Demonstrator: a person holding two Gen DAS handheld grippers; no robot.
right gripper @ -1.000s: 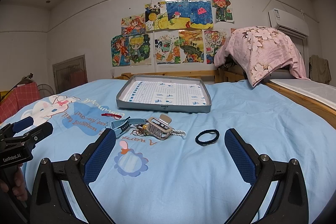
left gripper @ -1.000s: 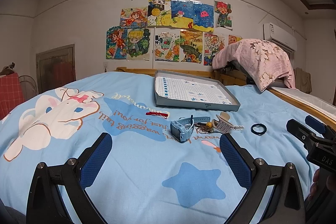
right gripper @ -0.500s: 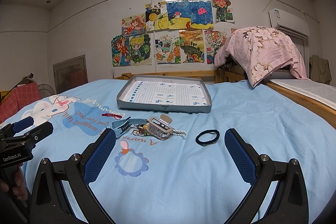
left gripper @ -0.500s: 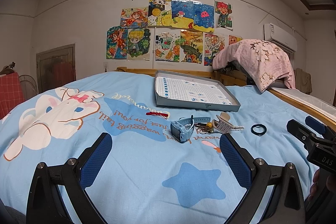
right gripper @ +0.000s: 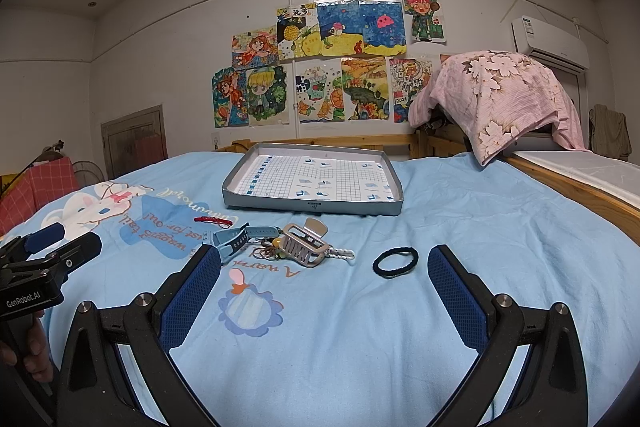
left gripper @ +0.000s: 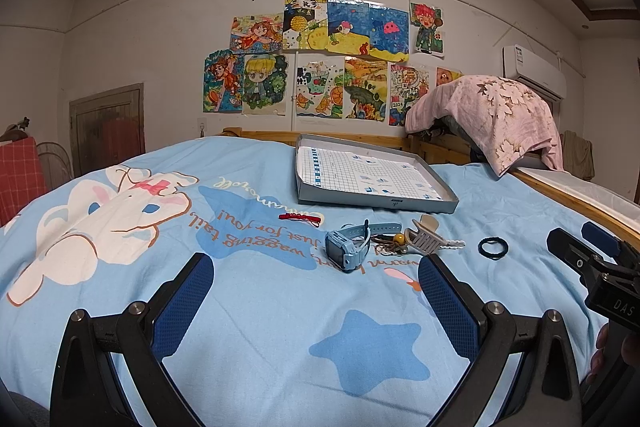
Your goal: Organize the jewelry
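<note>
A grey tray point(left gripper: 446, 205) point(right gripper: 312, 206) with a grid paper lining sits on the blue bed. In front of it lie a red hair clip point(left gripper: 300, 217) point(right gripper: 212, 220), a blue watch point(left gripper: 346, 247) point(right gripper: 236, 241), a beige claw clip point(left gripper: 424, 237) point(right gripper: 306, 245) over a tangle of beaded cords, and a black hair tie point(left gripper: 493, 247) point(right gripper: 395, 261). My left gripper point(left gripper: 314, 289) is open and empty, short of the watch. My right gripper point(right gripper: 324, 285) is open and empty, short of the claw clip and hair tie.
The blue cartoon bedspread point(left gripper: 248, 307) point(right gripper: 480, 219) covers the bed. A wooden bed rail point(right gripper: 576, 187) runs along the right. A pink floral cloth point(right gripper: 500, 99) drapes a heap at the back right. Drawings hang on the far wall.
</note>
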